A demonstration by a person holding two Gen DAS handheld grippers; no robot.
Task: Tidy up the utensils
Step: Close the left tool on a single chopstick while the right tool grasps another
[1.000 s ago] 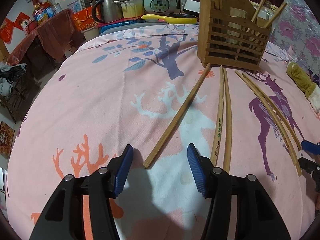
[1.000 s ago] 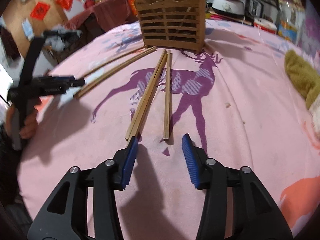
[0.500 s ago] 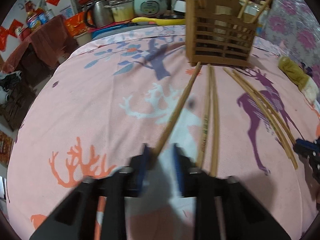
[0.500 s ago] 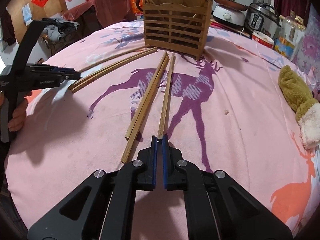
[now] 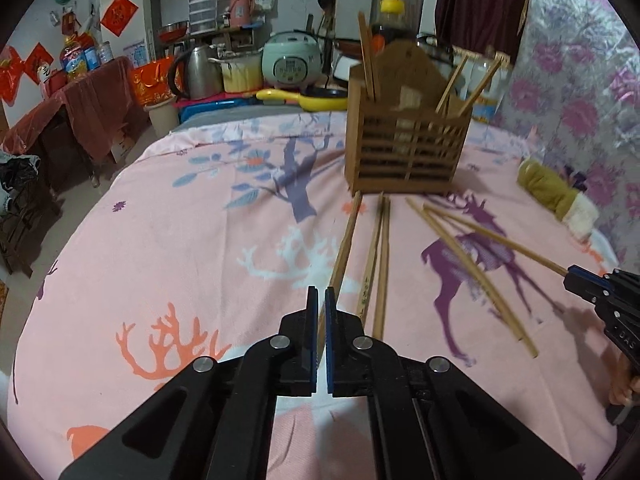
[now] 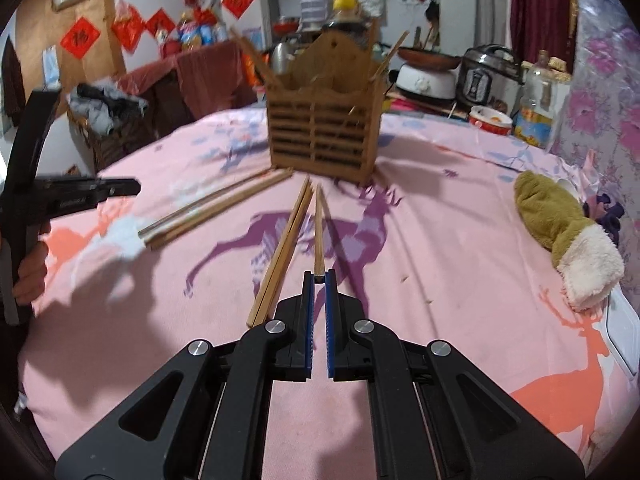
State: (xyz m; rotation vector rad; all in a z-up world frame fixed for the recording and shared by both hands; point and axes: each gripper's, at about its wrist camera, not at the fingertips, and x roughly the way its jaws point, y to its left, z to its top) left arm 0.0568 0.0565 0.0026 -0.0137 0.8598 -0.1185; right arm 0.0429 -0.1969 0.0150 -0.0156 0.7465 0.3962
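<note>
A slatted wooden utensil holder stands on the pink cloth with several chopsticks upright in it; it also shows in the right wrist view. My left gripper is shut on the near end of a wooden chopstick that points toward the holder. Two more chopsticks lie just right of it. My right gripper is shut on the near end of another chopstick. A pair of chopsticks lies to its left. The right gripper also shows at the right edge of the left wrist view.
The table has a pink cloth with deer and tree prints. A green and white plush mitt lies at the right. Two more chopsticks lie left. Kettle, rice cookers and bottles stand behind the table.
Both grippers were open a second ago. Each has closed on the near end of a chopstick and lifted it, with the holder now seen from a lower angle.
</note>
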